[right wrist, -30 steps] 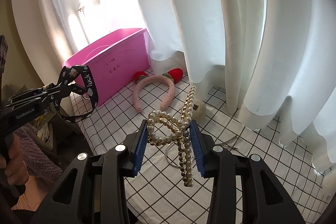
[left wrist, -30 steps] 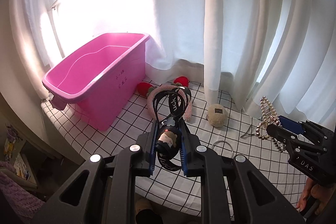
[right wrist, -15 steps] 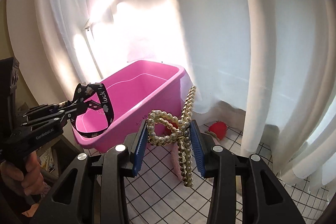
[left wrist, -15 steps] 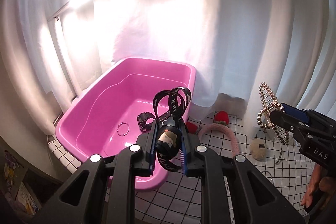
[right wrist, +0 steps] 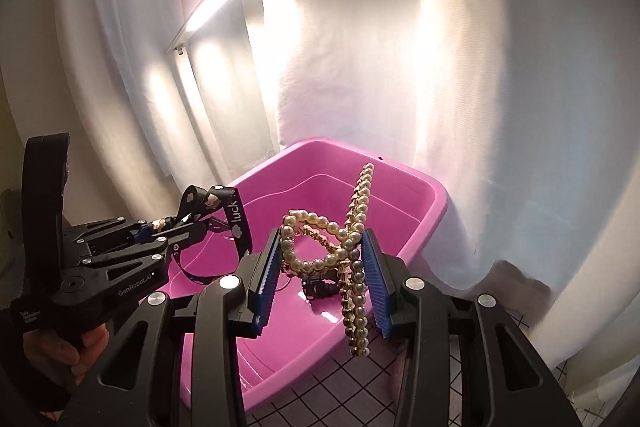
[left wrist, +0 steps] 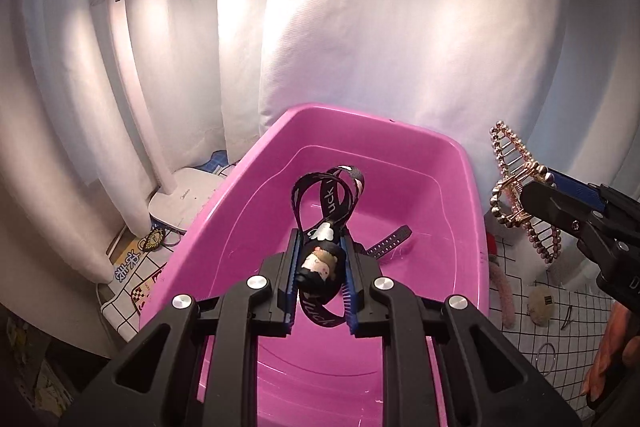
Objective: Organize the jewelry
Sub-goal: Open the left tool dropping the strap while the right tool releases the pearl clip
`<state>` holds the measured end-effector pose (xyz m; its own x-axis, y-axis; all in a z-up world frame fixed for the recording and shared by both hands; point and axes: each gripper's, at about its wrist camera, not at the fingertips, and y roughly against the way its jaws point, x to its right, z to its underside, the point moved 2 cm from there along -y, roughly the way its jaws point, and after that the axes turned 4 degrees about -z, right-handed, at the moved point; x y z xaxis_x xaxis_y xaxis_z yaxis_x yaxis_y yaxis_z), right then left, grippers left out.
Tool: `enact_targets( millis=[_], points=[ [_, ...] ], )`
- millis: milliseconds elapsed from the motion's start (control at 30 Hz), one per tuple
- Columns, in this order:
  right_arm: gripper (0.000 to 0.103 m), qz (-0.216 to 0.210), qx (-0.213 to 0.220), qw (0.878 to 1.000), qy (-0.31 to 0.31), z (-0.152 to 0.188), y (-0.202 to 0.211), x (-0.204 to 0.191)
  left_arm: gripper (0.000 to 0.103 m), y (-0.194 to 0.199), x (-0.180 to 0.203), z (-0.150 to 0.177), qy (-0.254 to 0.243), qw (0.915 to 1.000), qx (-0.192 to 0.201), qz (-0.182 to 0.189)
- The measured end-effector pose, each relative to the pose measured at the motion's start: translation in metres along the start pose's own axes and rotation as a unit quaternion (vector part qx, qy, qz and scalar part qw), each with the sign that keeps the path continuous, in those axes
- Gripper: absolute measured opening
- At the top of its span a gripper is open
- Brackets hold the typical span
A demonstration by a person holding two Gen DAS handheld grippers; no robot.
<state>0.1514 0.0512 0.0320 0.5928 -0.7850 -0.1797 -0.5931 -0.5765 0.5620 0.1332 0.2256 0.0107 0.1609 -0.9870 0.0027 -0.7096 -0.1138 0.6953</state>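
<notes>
Left claw [left wrist: 320,279] pinching black printed strap [left wrist: 330,199] with cartoon charm, poised over pink tub [left wrist: 474,195]. Right claw [right wrist: 320,267] clamped on pearl hair clip [right wrist: 352,247], above tub's near end. Watch [left wrist: 386,241] lies on tub floor. Advice: lower each piece inside rim before spreading claw, one side at a time; strap loop may snag on claw, so draw back slowly.

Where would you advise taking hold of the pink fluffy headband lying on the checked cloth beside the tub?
Grip the pink fluffy headband across its padded band, coming from above with a hand-held gripper. It seems to lie flat on the checked cloth against the pink tub, which hides most of it, so only that narrow strip looks reachable, and a side approach seems blocked.
</notes>
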Motion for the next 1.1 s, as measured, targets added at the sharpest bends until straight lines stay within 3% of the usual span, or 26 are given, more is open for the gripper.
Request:
enact_targets(
  millis=[333, 667, 1100],
  points=[
    [0.039, -0.019, -0.052, 0.998, 0.01, -0.022, -0.061, -0.013, 0.018, -0.042, -0.015, -0.003, 0.001, 0.9988, -0.048, -0.006],
    [0.039, -0.036, -0.124, 0.992, -0.001, -0.014, -0.112, -0.017, 0.018, -0.082, -0.025, 0.006, 0.001, 0.9931, -0.116, -0.019],
    [0.039, -0.011, -0.224, 0.974, -0.036, 0.0, -0.162, -0.004, 0.018, -0.1, -0.032, 0.015, 0.014, 0.9865, -0.159, -0.036]
  ],
)
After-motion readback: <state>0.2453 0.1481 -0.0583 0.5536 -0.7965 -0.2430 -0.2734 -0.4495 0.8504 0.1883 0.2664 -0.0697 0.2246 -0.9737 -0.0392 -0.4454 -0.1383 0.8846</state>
